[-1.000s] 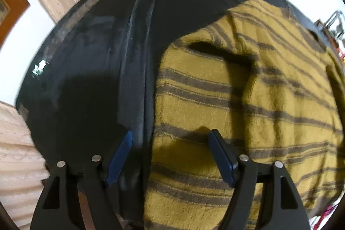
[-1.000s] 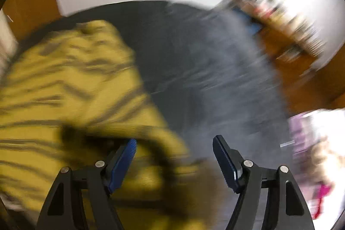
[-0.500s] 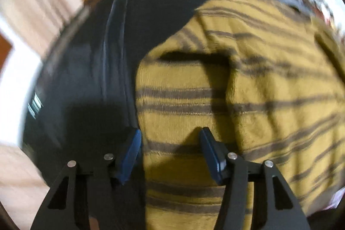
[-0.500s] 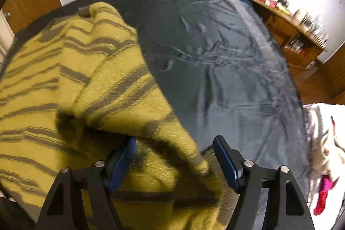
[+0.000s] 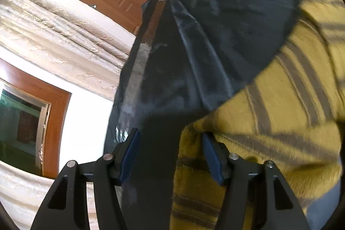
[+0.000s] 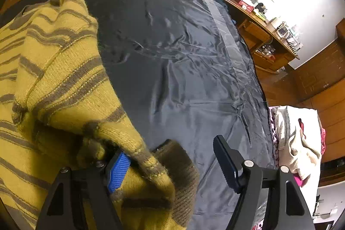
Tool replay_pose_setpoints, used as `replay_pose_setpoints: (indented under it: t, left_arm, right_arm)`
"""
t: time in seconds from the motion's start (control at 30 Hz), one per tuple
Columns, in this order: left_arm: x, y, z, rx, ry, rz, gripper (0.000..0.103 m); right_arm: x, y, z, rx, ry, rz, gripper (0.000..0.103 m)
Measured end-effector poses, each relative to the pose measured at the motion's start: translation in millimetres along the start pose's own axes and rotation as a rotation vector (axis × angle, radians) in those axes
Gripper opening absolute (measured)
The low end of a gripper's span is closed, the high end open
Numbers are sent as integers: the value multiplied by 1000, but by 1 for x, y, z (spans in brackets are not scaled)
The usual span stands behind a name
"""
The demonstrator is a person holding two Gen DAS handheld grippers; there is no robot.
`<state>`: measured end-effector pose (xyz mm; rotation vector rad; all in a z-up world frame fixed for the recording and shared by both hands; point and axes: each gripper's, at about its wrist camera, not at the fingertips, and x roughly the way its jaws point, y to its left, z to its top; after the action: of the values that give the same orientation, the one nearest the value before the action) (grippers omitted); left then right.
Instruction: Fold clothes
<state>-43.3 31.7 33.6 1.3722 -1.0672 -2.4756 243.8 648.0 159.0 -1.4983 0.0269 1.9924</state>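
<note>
My left tool (image 5: 170,154) stands fairly wide, having just been closing a little; the sweater's folded edge lies in the gap against the inner face of its right finger, but the other pad is clear of it, so nothing is pinched. My right tool (image 6: 172,167) also stands wide: its left pad is buried against the sweater's sleeve, the brown ribbed cuff (image 6: 183,167) droops into the gap, and the right pad hangs free over the dark sheet.

The sweater (image 5: 291,111) is a mustard-yellow knit with grey-brown stripes, thick and fuzzy, bunched into soft folds. It lies on the bed, toward the near edge, its bulk between my two tools. In the right wrist view the sleeve is doubled back over the body, with the collar end at the far side.

The bed's cover (image 6: 183,68) is a dark, shiny, creased sheet with a paler band near the right edge. Past that edge is a heap of pale and pink laundry (image 6: 295,143); whether it sits in a container I cannot tell. A cluttered wooden desk (image 6: 265,29) stands by the wall; any labels there are too small to read.
</note>
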Motion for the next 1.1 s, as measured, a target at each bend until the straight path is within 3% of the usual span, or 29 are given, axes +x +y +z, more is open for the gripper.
replay_pose_setpoints:
  t: [0.07,0.23,0.37,0.4,0.5,0.63,0.77,0.83,0.9,0.97,1.1]
  left_arm:
    - [-2,7,6,-20,4,17,64]
    - [1,26,24,-108,7,32,64]
    - [-1,32,36,-102,-8,44,64]
    - [-1,32,40,-92,-12,45,64]
    - [0,30,45,-75,-25,45,64]
    - [1,26,43,-71,-14,14,64]
    - [-10,18,39,-76,-17,-50,64]
    - [-16,18,39,-84,-29,-90,64]
    - [-24,17,36,-85,-37,-133,64]
    - [-34,12,30,-73,-41,-155,64]
    - [-56,3,13,-49,-34,-178,64]
  right_arm:
    - [-4,5,-4,2,4,34,75]
    - [-7,8,-13,49,28,227,75]
    - [0,14,-14,75,40,221,75]
    - [1,13,-12,81,33,190,75]
    - [-6,1,0,134,-40,-23,75]
    - [-57,-27,21,231,-268,-359,75]
    - [-89,-35,38,211,-401,-498,76]
    - [-80,-30,48,126,-365,-503,81]
    - [-46,-19,56,-11,-195,-438,81]
    - [-23,-13,48,-64,-97,-358,81]
    - [-15,-4,17,-58,-54,-262,81]
